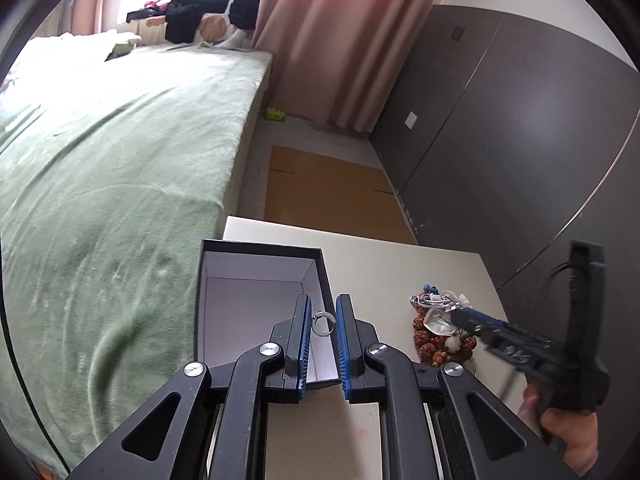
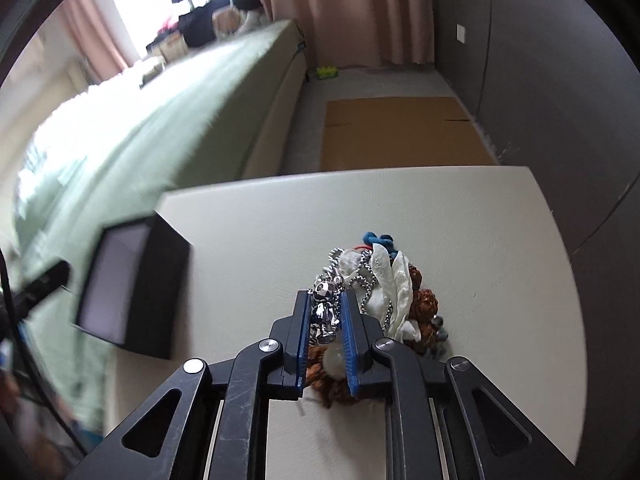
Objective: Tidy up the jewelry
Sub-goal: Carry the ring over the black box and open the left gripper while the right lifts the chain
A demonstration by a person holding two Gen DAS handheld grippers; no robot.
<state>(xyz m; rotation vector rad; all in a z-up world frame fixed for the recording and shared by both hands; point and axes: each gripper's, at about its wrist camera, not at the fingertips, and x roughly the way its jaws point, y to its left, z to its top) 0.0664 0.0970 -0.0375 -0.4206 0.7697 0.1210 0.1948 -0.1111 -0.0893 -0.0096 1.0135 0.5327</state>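
My left gripper hovers over the right rim of an open black box with a white inside. A small silver ring sits between its blue pads; it seems to touch the left pad only, with a gap at the right. My right gripper is down in a jewelry pile on the pale table. Its jaws stand around a faceted silver pendant on a chain. The right gripper also shows in the left wrist view, at the pile.
A green-covered bed runs along the left of the table. Flat cardboard lies on the floor beyond the table's far edge. A dark wardrobe wall stands at the right. The box also shows at the left in the right wrist view.
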